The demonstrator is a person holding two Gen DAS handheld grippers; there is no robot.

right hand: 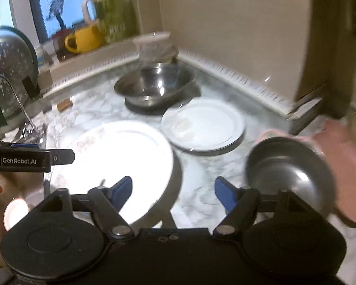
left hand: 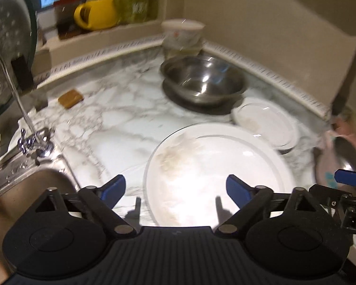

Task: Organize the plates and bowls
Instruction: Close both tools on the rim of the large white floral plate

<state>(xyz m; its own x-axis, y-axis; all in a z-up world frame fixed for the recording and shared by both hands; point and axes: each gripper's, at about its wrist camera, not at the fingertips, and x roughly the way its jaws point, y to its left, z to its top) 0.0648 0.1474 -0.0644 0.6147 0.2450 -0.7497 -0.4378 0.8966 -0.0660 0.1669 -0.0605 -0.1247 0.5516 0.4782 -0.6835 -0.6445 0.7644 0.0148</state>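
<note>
Plates (right hand: pixel 204 123) by steel bowl (right hand: pixel 154 83), sink (left hand: pixel 23 185) left.

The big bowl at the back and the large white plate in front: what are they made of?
The big bowl looks like polished stainless steel: grey with mirror-like highlights. The large white plate seems glazed ceramic or porcelain, glossy and glaring under the light, though opaque glass can't be ruled out.

Showing marble counter (left hand: pixel 121 123) meeting cream walls (left hand: pixel 261 19); window (right hand: pixel 59 4) glowing blue behind sill (left hand: pixel 111 35); sink (left hand: pixel 30 185) lying left.
</note>
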